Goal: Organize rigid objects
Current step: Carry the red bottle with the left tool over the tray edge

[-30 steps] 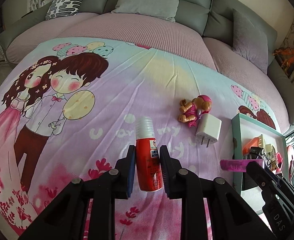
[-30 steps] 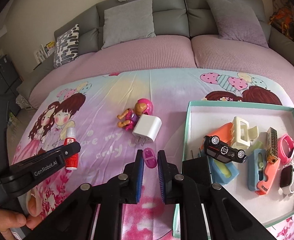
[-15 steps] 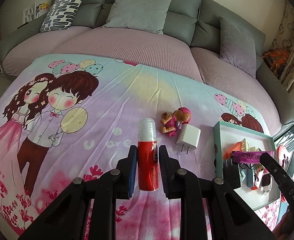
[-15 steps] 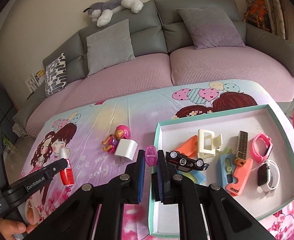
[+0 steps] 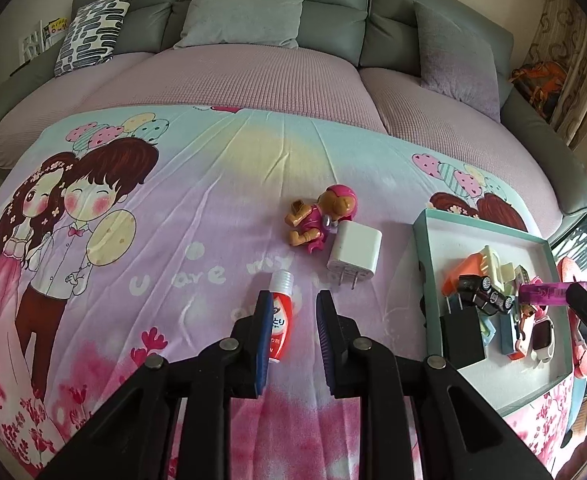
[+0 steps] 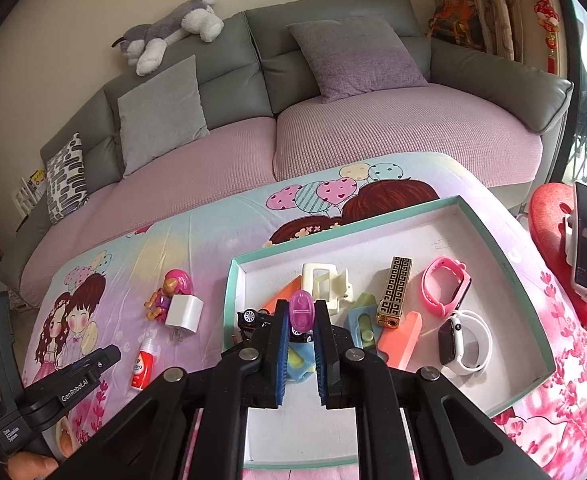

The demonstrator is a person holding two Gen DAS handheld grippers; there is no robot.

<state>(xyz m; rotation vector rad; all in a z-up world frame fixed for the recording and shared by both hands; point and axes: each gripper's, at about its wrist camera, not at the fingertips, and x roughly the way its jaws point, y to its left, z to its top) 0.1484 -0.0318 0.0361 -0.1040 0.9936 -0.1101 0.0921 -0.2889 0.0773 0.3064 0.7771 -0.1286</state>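
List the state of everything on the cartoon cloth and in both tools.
Left tool: jaws apart, gripping nothing.
Red bottle: capped, lying on the cloth, not pinched.
Right tool: shut on the purple lighter, above the tray.
Tray: lidless, partly filled.
White charger: lying flat outside the tray, unplugged.
Toy figure: lying on its side beside the charger.

Soft daylight is filling both views evenly, coming in from the window side at the right edge, where the glass is blowing out pale. Shadows are lying faint under the sofa (image 5: 253, 8) cushions. Fisheye bending is curving the sofa and darkening the corners into black vignettes. Focus is holding crisp throughout, with no motion blur.
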